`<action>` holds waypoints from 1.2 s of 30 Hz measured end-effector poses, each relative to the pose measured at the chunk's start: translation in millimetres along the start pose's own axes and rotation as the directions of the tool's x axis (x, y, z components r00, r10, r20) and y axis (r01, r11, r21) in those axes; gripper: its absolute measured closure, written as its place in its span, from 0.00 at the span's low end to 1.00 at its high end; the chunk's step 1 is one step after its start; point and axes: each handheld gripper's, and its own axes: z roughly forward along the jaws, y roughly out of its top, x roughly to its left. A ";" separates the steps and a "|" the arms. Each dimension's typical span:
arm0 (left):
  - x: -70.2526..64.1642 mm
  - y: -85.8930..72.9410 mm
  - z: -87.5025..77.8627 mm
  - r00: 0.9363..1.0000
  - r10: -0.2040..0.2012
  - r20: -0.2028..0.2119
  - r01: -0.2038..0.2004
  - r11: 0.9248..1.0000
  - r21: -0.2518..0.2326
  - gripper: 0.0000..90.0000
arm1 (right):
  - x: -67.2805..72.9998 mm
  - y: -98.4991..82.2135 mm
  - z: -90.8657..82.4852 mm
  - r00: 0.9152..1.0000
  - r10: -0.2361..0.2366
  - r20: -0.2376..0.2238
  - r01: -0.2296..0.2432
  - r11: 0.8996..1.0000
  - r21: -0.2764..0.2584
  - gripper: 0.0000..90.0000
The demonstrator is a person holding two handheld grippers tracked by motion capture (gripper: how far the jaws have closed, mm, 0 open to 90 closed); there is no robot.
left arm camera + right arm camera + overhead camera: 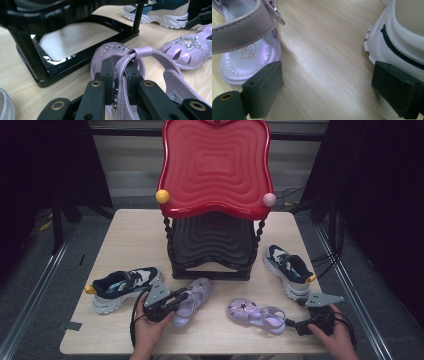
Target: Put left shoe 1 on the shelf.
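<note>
1. Plainly, the black-and-red shoe rack [212, 245] stands beyond both grippers.
2. Left gripper [120, 75] is pinched shut on the lilac sandal [120, 56] by its soft, bendy strap; it looks light.
3. Right gripper [327, 87] gapes wide, holding nothing, between the second sandal [244, 47] and a sneaker [397, 32].

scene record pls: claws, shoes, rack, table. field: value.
left claw: shut on strap of left purple sandal
right claw: open, jaws on bare table between right purple sandal and right sneaker
left sneaker: near table's left edge
shoe rack: red top tray, black lower tray, both bare
</note>
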 end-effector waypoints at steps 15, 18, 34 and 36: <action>-10.7 22.6 -11.8 0.999 0.043 -0.001 -0.043 0.998 -0.036 0.90 | 0.1 0.0 0.0 1.000 0.000 0.000 0.000 1.000 0.000 0.10; -10.6 27.3 -15.4 0.999 0.030 -0.009 -0.031 0.998 -0.051 0.90 | 0.1 0.0 0.0 1.000 0.000 0.000 0.000 1.000 0.000 0.10; -6.3 47.5 -34.9 0.997 0.023 -0.075 -0.032 0.991 -0.129 0.90 | 0.1 0.0 0.0 1.000 0.000 0.000 0.000 1.000 0.000 0.10; -6.0 49.2 -35.1 0.997 0.022 -0.080 -0.033 0.991 -0.133 0.90 | 0.1 0.0 0.0 1.000 0.000 0.000 0.000 1.000 0.000 0.10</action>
